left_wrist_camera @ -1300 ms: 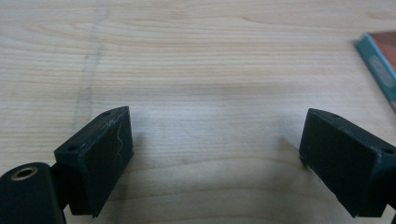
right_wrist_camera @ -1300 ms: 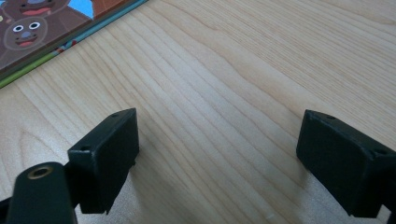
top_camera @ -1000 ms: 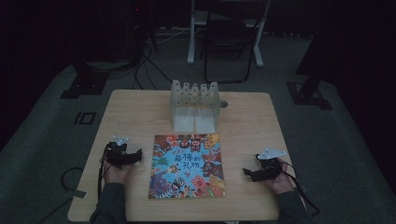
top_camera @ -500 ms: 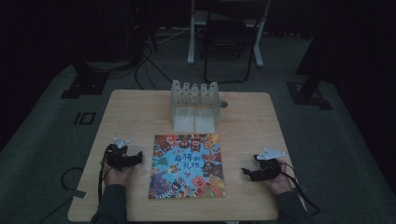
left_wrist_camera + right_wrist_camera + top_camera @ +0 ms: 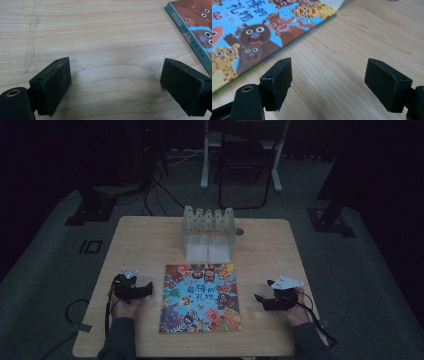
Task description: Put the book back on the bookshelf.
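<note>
- Book (image 5: 200,297) lies flat and face up at the near middle of the table (image 5: 150,235) in the high view, cover toward you, likely so either side edge can be reached. Your left gripper (image 5: 134,290) sits just left of it and your right gripper (image 5: 270,301) is a little farther off to its right, both low over the wood, flanking it as if ready to close in. A clear slotted rack (image 5: 208,234) stands behind the book, near the far edge, probably where the book is meant to go.
- Left gripper view: the jaws stand wide apart over bare wood with nothing between them. The book's teal edge (image 5: 192,37) lies ahead at upper right, near the right jaw but not touching it.
- Right gripper view: the jaws are again spread wide and empty. The book (image 5: 254,32) lies ahead at left, its edge just beyond the left jaw, so a short move sideways would likely meet it.
</note>
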